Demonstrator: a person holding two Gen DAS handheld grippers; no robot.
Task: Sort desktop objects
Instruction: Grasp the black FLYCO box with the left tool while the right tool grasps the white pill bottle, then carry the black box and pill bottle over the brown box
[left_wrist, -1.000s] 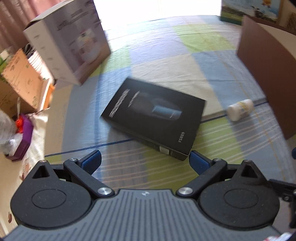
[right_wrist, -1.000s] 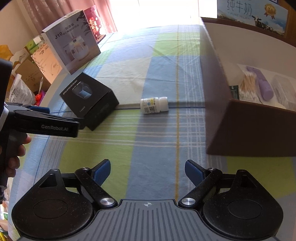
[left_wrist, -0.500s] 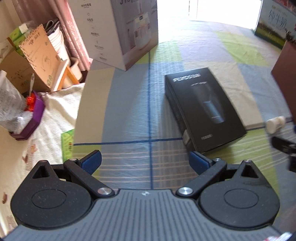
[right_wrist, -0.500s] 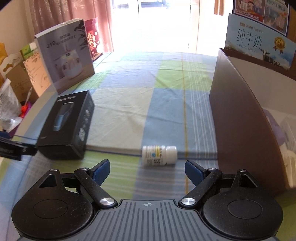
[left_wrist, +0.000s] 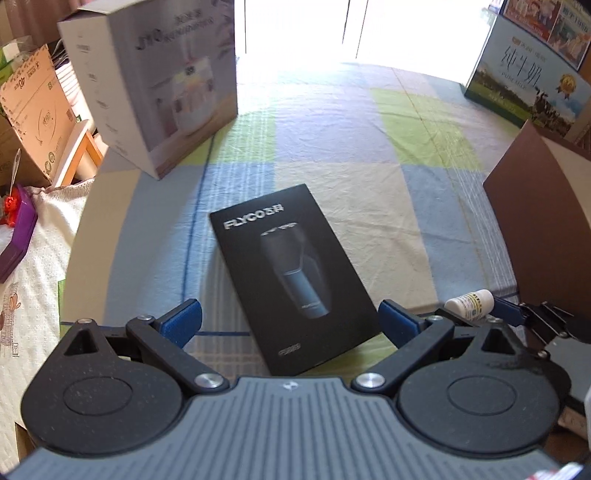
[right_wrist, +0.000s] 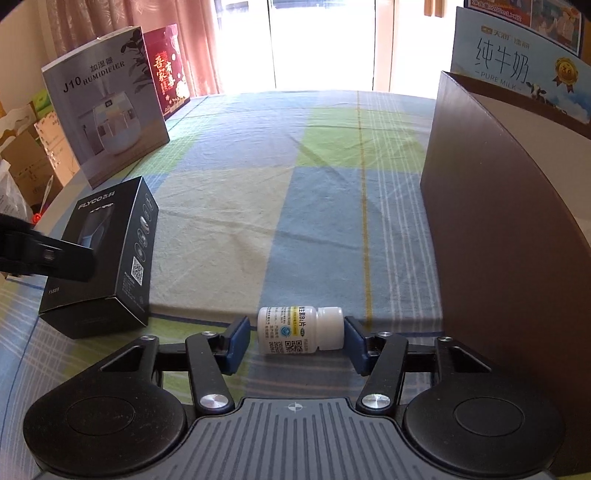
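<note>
The right gripper (right_wrist: 293, 341) now brackets the small white bottle (right_wrist: 300, 329), which lies on its side near the table's front edge beside the brown box (right_wrist: 517, 258); half a second ago it lay ahead of the fingers, so a grasp looks imminent (pads close, not yet touching). The left gripper (left_wrist: 290, 321), fingers wide and empty, has swung from beside the black shaver box (left_wrist: 291, 280) to squarely over it, likely its next pick.
</note>
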